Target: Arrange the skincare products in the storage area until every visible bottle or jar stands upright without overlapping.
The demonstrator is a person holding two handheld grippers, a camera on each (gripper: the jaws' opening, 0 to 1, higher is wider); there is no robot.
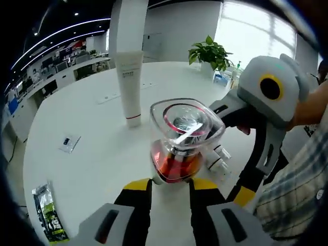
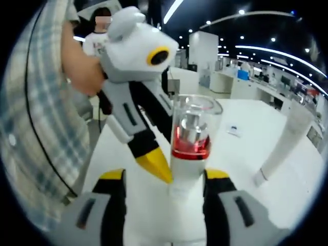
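Gripping a clear-capped bottle (image 1: 180,148) with red liquid from both sides, above the white counter (image 1: 92,133).

Left gripper (image 1: 170,185) has its yellow-tipped fingers (image 1: 137,185) narrowed at the bottle's base in the left gripper view, though actual contact is hard to tell; in the right gripper view the right gripper (image 2: 164,177) has its fingers (image 2: 111,177) closed against the bottle's (image 2: 190,138) white lower body, with the left gripper's (image 2: 154,164) yellow tip touching it beside them. Beyond the bottle, a white tube (image 1: 130,87) stands upright on its cap on the counter. A small sachet (image 1: 68,143) lies flat to its left, a dark packet (image 1: 48,214) near the counter's edge, and a potted plant (image 1: 210,54) stands at the far side.
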